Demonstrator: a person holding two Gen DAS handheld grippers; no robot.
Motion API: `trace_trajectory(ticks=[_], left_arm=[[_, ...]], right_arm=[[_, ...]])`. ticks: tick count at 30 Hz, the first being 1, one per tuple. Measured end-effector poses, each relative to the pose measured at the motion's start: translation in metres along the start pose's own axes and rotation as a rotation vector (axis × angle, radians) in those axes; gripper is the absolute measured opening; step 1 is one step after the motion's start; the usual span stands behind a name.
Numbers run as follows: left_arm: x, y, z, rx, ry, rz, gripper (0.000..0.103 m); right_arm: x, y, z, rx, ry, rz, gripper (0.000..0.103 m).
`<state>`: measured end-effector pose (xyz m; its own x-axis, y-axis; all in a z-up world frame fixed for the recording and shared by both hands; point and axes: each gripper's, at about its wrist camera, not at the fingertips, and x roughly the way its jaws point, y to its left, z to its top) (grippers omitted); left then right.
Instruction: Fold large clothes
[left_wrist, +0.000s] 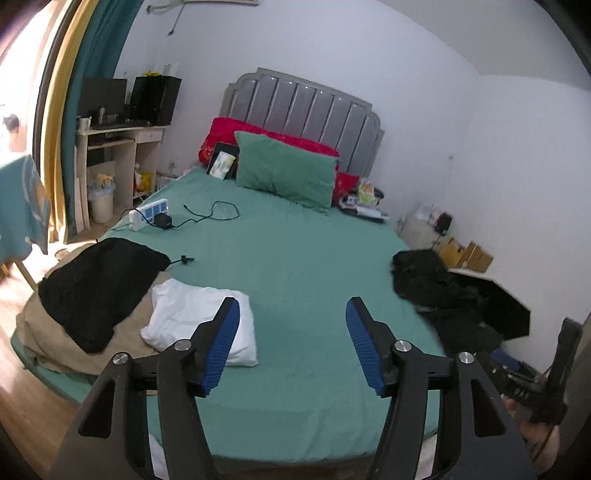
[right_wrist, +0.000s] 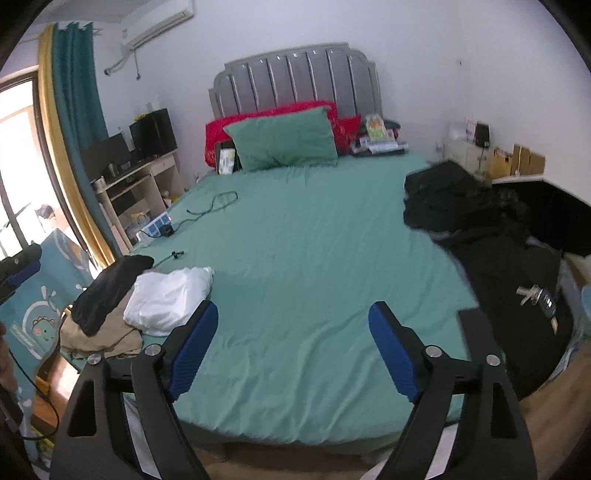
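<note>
Green bed (left_wrist: 295, 266), black clothes heap (right_wrist: 461, 206) at right edge, white garment (left_wrist: 199, 325) left

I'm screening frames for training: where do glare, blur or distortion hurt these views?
Left wrist view: the window blows out, the black clothes smear. Right wrist view: the window glares, the bed edges bow, corners go dark.

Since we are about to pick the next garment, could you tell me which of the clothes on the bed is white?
The white garment at the bed's near left corner, bunched beside the folded black one that lies over a tan one; the pile on the right is black.
</note>
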<state>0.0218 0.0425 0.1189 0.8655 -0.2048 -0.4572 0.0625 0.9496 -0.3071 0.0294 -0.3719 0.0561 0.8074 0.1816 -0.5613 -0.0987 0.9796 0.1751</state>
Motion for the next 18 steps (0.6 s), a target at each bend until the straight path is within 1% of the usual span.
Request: trace_trajectory(ticks=[2,4,7,10,12,15,18], left_arm=[[-0.009,-0.003,0.004,0.012,-0.032,0.008,0.067],[-0.017,-0.006,0.007,0.029,-0.054,-0.007,0.069],[-0.027,-0.011,0.011,0.055,-0.093,0.005,0.074],[-0.037,-0.017,0.013,0.089,-0.135,0.009,0.074],[-0.045,-0.022,0.014,0.134,-0.172,0.030,0.074],[-0.061,-0.028,0.014,0.185,-0.254,0.069,0.074],[-0.069,-0.030,0.015,0.199,-0.293,0.095,0.075]], right_arm=[[-0.009,0.003,0.005,-0.005,-0.021,0.028,0.088],[-0.018,0.006,0.010,-0.019,-0.041,0.043,0.089],[-0.035,0.019,0.017,-0.070,-0.086,0.042,0.094],[-0.051,0.026,0.024,-0.090,-0.133,0.059,0.095],[-0.059,0.028,0.029,-0.091,-0.150,0.077,0.096],[-0.075,0.035,0.031,-0.119,-0.214,0.061,0.098],[-0.089,0.042,0.033,-0.140,-0.284,0.030,0.102]])
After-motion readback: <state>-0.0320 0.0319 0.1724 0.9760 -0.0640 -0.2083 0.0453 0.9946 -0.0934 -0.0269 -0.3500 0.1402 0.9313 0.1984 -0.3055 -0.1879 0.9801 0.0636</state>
